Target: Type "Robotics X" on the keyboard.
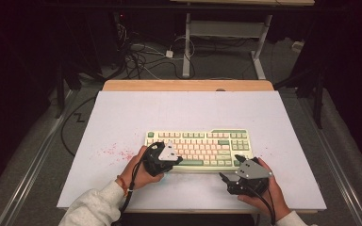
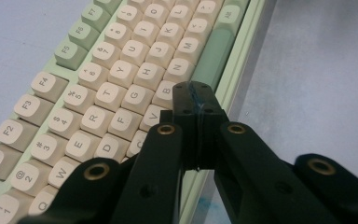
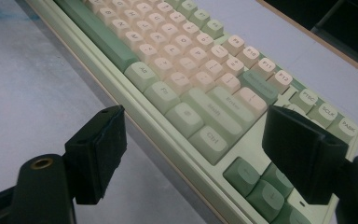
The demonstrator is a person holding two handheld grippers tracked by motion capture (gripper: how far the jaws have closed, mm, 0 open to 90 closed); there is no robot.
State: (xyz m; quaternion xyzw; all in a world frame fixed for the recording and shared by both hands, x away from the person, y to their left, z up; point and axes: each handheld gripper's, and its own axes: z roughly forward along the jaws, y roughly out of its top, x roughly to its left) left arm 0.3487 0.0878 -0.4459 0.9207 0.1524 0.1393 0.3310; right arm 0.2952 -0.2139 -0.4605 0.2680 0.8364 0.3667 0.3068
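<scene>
It looked like a lab or recording studio: dark curtains [image 1: 19, 56] closed in the space, loose cables [image 1: 141, 59] sprawled over the grey carpet floor [image 1: 226, 70], and a white-covered surface [image 1: 188, 113] stood before a height-adjustable desk frame [image 1: 226, 33].

High view: above, facing forward-down, far. Gripper views: close, low, along jaws; all share keyboard [image 1: 198, 149].
</scene>
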